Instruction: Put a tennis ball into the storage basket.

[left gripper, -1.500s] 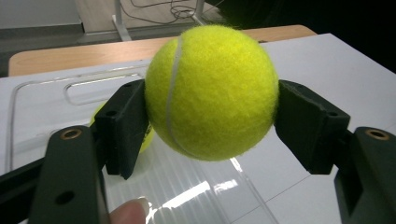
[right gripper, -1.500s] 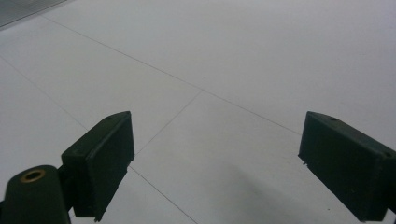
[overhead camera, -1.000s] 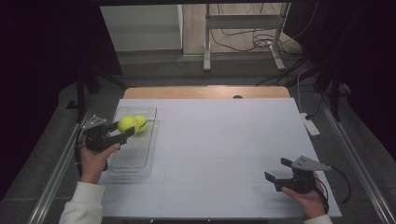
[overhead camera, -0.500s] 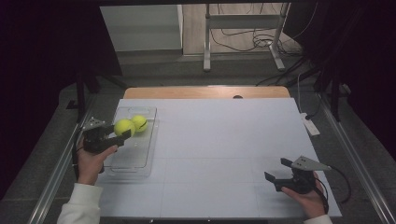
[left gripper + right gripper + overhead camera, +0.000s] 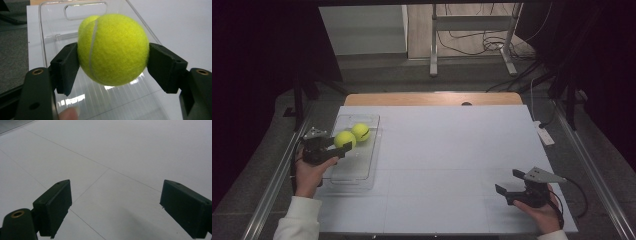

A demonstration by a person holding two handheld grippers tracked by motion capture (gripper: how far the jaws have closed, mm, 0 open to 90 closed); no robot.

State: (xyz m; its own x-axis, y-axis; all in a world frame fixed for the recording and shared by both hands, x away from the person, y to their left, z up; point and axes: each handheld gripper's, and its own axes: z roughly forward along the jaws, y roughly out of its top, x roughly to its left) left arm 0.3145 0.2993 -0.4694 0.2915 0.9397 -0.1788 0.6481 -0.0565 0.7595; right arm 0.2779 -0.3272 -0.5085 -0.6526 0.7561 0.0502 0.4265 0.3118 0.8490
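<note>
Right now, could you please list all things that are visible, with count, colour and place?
tennis ball: two, yellow-green; one held in the left claw above the tray, one lying in the tray's far part.
tray: one, clear plastic, left side of the table.
table: one, white top.
white device: one, at the table's right edge.
cables: several, dark, on the floor beyond the table.
left claw: black, shut on a ball.
right claw: black, open, near right of the table.
hands: two, left hand, right hand.
</note>
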